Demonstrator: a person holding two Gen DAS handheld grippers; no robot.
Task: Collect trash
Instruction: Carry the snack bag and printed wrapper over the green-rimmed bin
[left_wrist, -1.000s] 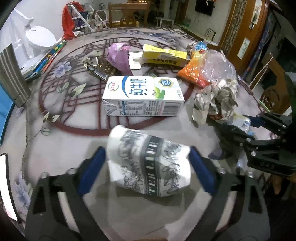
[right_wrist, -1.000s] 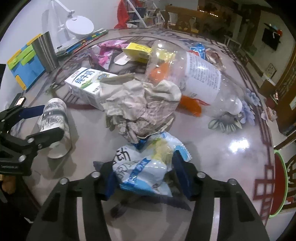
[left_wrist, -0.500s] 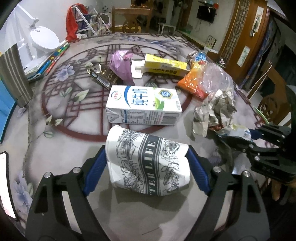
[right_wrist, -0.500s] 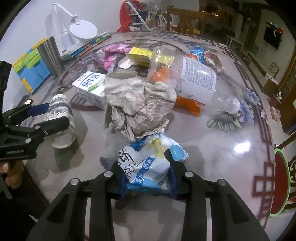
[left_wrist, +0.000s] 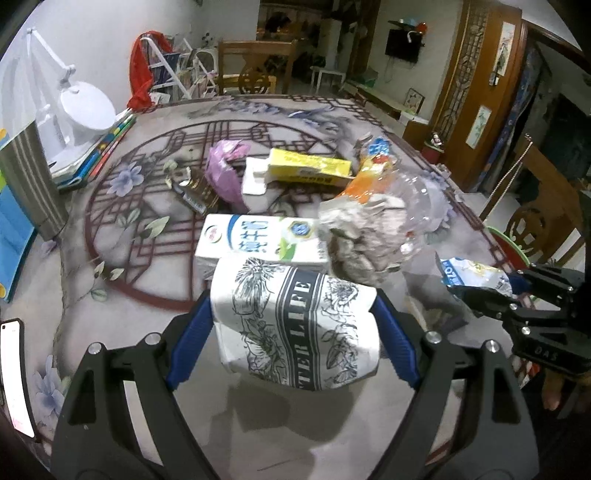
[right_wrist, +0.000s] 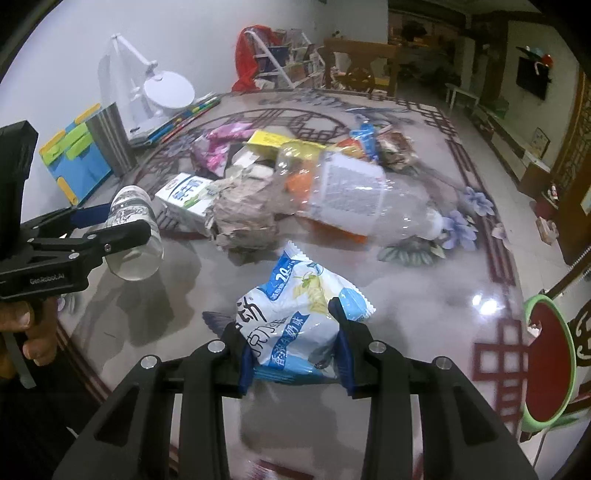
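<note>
Both hands are in the lift-off step of the collecting. The left gripper (left_wrist: 291, 325) has its fingers clamped on a printed paper cup (left_wrist: 295, 325), gripped by its two ends and lying crosswise between the blue pads; its shadow on the marble below suggests it is clear of the worktop (left_wrist: 110, 332), above the near edge. The right gripper (right_wrist: 291, 350) has just been closing, and its fingers are now pinched on a blue-and-white snack wrapper (right_wrist: 295, 317), which crumples between the pads and also seems to hang clear of the surface, near that same edge.

The rest of the trash lies toward the middle of the worktop: a white milk carton (left_wrist: 258, 240) just behind the cup, a ball of crumpled paper (right_wrist: 243, 214) touching the carton, a clear plastic bottle (right_wrist: 351, 199) on its side against the paper, and a yellow box (left_wrist: 310, 170) and a pink bag (left_wrist: 225, 173) farther back.

No bin is clearly in view. A red-and-green round thing (right_wrist: 550, 362) shows past the right edge, though whether it is a container cannot be told. The next move calls for carrying both pieces off the worktop to wherever trash goes, keeping both grips firm, since the cup is soft and could slip or crush, then returning for the carton and paper.
</note>
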